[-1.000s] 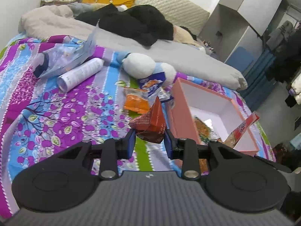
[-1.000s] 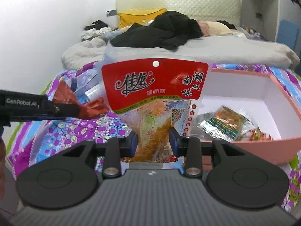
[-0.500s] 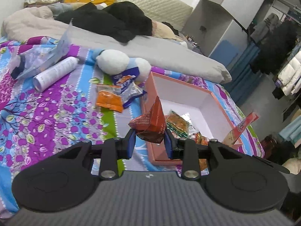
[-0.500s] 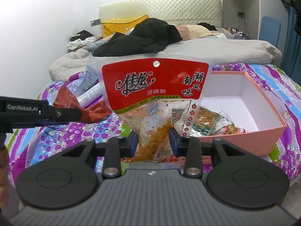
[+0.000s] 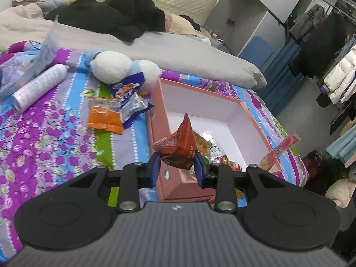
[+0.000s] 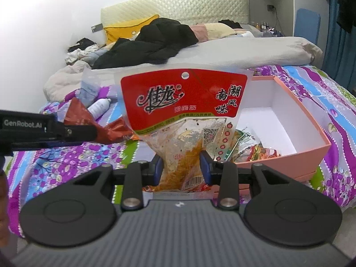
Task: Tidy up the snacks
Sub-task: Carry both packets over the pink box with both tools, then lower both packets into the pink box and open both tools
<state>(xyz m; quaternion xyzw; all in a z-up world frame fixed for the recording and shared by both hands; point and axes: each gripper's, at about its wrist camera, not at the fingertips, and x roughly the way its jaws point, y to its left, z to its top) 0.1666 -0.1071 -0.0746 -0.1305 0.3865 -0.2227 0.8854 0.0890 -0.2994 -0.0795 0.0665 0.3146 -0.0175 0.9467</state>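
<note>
Claws clamping snack packets, dark red packet [image 5: 178, 149], red-topped pouch [image 6: 184, 120], pink box [image 5: 251, 120] probably below

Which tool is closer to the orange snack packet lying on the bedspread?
Left. The left tool, gripping a dark red packet, is by the pink box edge beside the orange snack packet. The right tool, holding a red-topped bag, sits farther right.

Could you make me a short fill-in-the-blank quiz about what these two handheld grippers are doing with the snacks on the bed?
1. The left gripper is clamped on a crumpled dark ____ foil snack packet.
2. The right gripper holds a clear bag with a red label by its ____ end.
3. The pink cardboard box with a white inside already holds ____.
4. A white cylindrical bottle lies on its ____.

Missing words: red; bottom; snack packets; side
</note>
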